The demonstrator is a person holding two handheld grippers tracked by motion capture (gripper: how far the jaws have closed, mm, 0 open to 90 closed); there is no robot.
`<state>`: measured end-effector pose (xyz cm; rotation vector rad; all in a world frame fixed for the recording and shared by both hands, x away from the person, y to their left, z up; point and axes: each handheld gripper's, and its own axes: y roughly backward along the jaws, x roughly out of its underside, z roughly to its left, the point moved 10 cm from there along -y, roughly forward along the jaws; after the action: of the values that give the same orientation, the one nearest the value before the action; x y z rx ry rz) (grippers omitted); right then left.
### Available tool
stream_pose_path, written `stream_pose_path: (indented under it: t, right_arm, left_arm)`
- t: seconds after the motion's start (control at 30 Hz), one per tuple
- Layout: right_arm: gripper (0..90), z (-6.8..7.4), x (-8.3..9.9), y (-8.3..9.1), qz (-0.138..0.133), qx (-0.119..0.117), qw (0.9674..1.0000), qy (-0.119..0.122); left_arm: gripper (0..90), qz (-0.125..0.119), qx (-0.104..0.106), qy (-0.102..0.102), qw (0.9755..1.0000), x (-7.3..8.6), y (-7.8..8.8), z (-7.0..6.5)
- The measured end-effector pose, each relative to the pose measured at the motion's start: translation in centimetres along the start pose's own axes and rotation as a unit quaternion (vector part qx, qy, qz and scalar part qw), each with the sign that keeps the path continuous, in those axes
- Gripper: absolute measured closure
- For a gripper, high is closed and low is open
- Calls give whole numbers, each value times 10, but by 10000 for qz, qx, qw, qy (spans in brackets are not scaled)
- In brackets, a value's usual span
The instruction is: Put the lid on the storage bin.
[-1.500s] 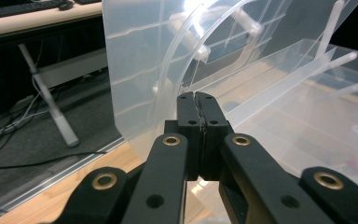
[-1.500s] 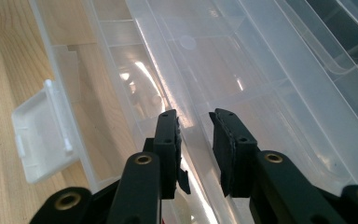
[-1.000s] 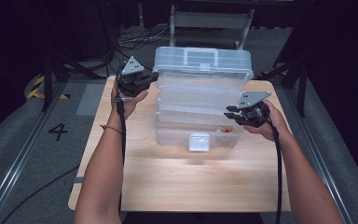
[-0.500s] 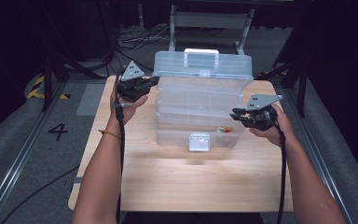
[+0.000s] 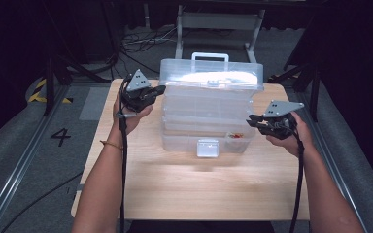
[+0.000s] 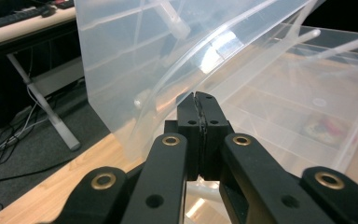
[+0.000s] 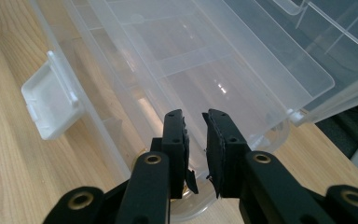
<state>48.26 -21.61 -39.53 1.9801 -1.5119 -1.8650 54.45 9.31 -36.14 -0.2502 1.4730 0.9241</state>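
Left gripper (image 5: 161,90), jaws pressed together, and right gripper (image 5: 250,120), slightly parted, flank the tiered clear toolbox (image 5: 209,111), apparently mid-unfolding; spreading its trays further seems next.

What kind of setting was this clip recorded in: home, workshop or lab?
Most likely a lab or recording studio: a small wooden table stands on grey floor between metal floor rails, with loose cables behind, hazard tape and a floor number 4, all under dark surroundings.
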Motion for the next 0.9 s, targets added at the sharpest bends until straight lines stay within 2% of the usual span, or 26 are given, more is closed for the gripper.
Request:
stream_pose_path:
  t: [0.1, 0.3, 0.33, 0.4, 0.6, 0.7, 0.9]
  right_arm:
    - [773, 1, 3, 6, -65, 9, 10000, -45]
    - [732, 2, 13, 11, -12, 36, 9999, -122]
    - [703, 3, 18, 12, 1, 40, 9997, -238]
    - [690, 3, 20, 12, 7, 31, 9996, -280]
    - [582, 2, 35, 12, 45, 98, 9989, -459]
    - [450, 2, 43, 10, 23, 59, 9974, -724]
    - [396, 2, 52, 6, 65, 88, 9963, -848]
  left_arm:
    - [896, 37, 12, -54, 10000, 4, 2, -4]
    - [897, 101, 30, -101, 9999, 9, 4, -10]
    - [897, 135, 42, -138, 9998, 12, 5, -12]
    - [896, 140, 55, -141, 9998, 13, 5, -13]
    - [897, 236, 79, -186, 9995, 18, 6, -18]
    - [897, 276, 76, -190, 9994, 20, 6, -20]
    - [898, 366, 45, -260, 9990, 27, 5, -26]
